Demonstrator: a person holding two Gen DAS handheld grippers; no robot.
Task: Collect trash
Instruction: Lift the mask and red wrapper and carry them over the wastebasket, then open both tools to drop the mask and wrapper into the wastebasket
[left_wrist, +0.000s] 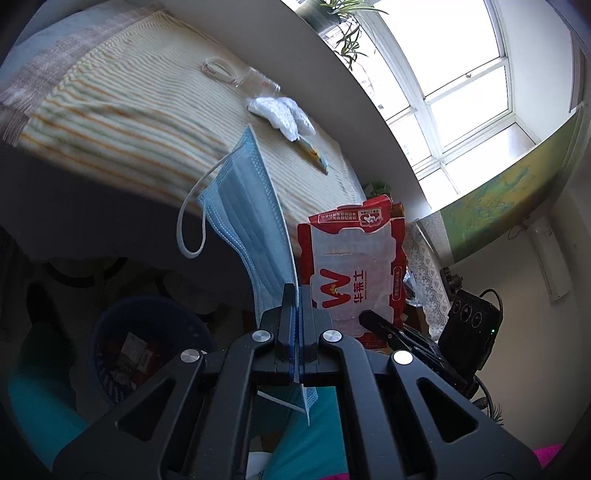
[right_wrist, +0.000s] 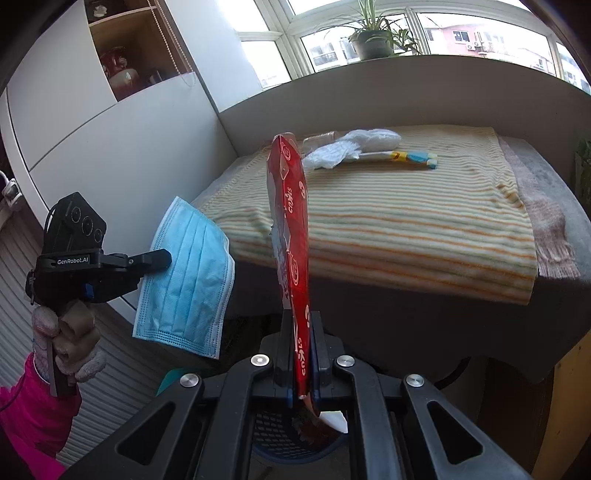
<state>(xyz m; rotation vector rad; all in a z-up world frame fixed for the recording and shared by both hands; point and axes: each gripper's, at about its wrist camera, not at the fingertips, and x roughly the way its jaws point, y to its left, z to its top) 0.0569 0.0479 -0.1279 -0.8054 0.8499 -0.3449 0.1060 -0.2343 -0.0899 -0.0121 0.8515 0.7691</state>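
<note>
My left gripper (left_wrist: 297, 295) is shut on a blue face mask (left_wrist: 251, 221), held in the air beside the table; it also shows in the right wrist view (right_wrist: 162, 258) with the mask (right_wrist: 188, 273). My right gripper (right_wrist: 300, 325) is shut on a red snack wrapper (right_wrist: 290, 206), seen flat in the left wrist view (left_wrist: 354, 266). A dark blue waste basket (left_wrist: 147, 347) with trash in it stands on the floor below, and shows under the right gripper (right_wrist: 295, 439). A crumpled white tissue (right_wrist: 347, 147), a colourful wrapper stick (right_wrist: 406, 157) and clear plastic (left_wrist: 258, 81) lie on the table.
A striped cloth (right_wrist: 406, 229) covers the table. A grey ledge (right_wrist: 406, 92) with a potted plant (right_wrist: 373, 37) runs behind it. A white cabinet (right_wrist: 92, 147) stands at the left. A white band (left_wrist: 218, 68) lies near the clear plastic.
</note>
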